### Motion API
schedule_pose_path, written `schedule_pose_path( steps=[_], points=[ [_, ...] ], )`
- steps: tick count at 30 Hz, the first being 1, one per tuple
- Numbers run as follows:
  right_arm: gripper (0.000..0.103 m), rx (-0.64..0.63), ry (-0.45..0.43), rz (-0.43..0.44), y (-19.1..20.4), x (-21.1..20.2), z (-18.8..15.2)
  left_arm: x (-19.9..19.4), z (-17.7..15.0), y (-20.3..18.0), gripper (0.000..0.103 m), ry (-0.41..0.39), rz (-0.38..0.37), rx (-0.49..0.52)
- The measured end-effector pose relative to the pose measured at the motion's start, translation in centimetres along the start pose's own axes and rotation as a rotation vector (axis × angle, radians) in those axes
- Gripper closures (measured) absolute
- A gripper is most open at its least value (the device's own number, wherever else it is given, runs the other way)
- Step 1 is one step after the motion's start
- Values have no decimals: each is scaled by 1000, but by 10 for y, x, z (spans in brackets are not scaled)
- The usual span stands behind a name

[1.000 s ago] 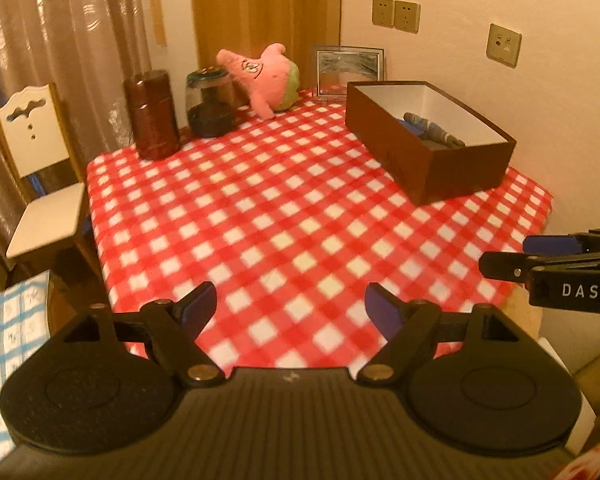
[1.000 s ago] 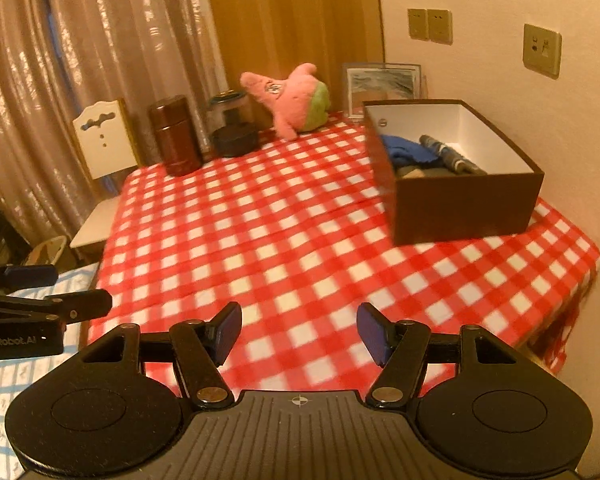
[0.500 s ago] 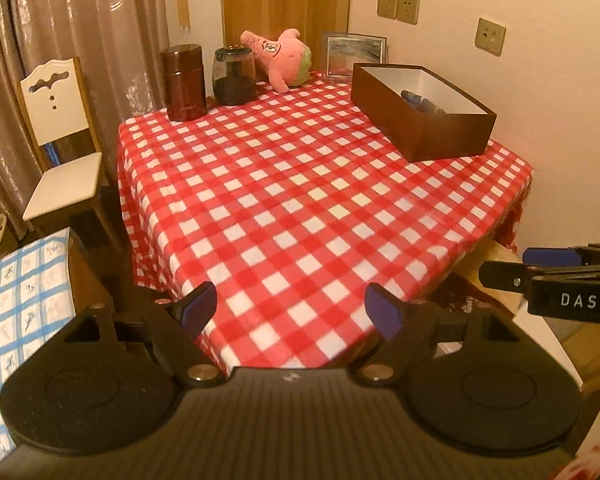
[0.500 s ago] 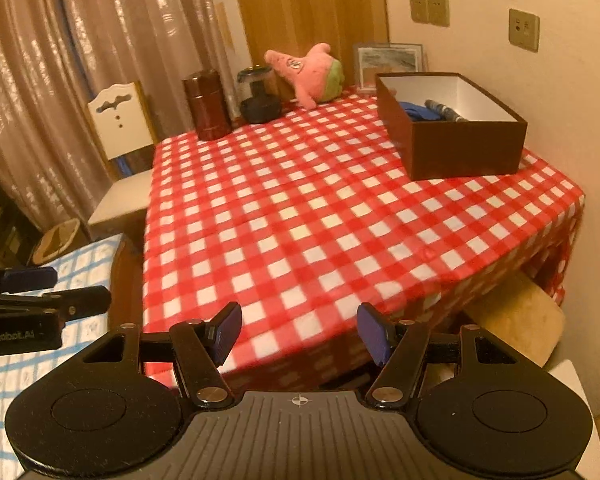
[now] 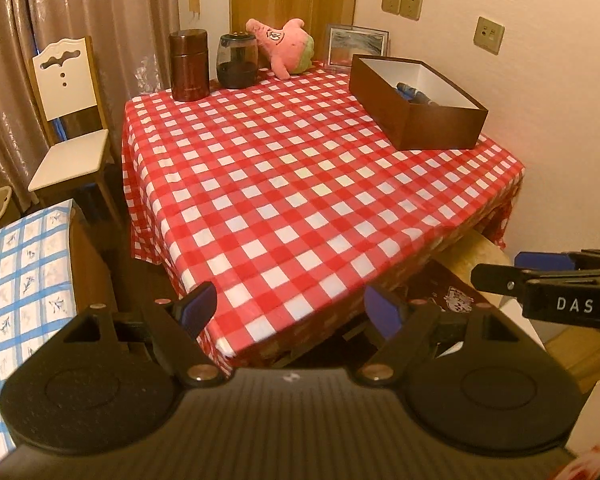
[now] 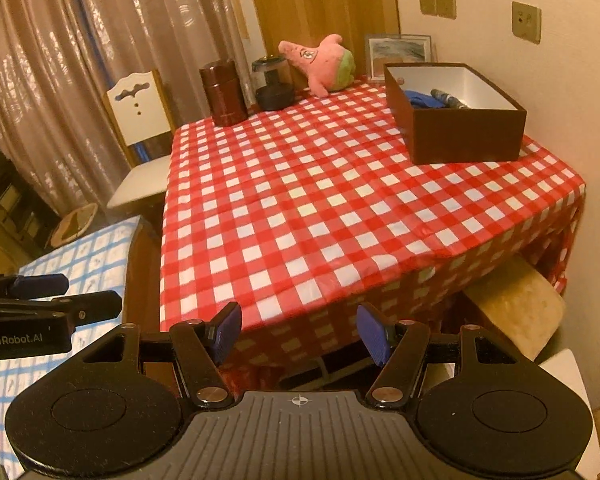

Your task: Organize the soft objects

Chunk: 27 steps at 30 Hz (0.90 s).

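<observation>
A pink plush star toy (image 5: 286, 46) (image 6: 324, 64) lies at the far edge of the table with the red-checked cloth (image 5: 300, 184) (image 6: 340, 200). A brown box (image 5: 416, 108) (image 6: 456, 120) stands at the table's right side and holds a blue cloth (image 6: 420, 100) and a dark rolled item (image 5: 414, 94) (image 6: 448, 98). My left gripper (image 5: 290, 308) is open and empty, off the table's near corner. My right gripper (image 6: 298, 328) is open and empty, off the near edge. Each gripper shows at the side of the other's view.
A brown canister (image 5: 189, 65) (image 6: 224, 92), a dark glass jar (image 5: 237, 60) (image 6: 274, 86) and a picture frame (image 5: 356, 46) (image 6: 400, 54) stand at the back. A white chair (image 5: 70, 120) (image 6: 140, 136) is left of the table. A blue-checked surface (image 5: 16, 280) lies near left.
Both grippers have pulled back and away from the table, from over its top to beyond its near edge. Both stay open and empty. Nothing on the table moved.
</observation>
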State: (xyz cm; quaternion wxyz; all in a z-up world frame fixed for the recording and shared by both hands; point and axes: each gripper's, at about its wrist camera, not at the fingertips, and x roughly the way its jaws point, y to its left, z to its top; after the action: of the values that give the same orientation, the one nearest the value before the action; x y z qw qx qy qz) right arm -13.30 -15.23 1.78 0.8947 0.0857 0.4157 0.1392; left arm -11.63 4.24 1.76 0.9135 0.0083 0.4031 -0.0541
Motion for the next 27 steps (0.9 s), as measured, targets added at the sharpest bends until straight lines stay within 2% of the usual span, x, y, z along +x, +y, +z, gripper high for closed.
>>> schedule_pose_path(
  steps=[12,27],
  points=[
    [39,-19,8,21,-21,-19,-7,-1,-7,-36,23,14,0,9],
    [39,-13,10,11,-26,-26,-13,-1,-8,-45,23,8,-6,19]
  ],
)
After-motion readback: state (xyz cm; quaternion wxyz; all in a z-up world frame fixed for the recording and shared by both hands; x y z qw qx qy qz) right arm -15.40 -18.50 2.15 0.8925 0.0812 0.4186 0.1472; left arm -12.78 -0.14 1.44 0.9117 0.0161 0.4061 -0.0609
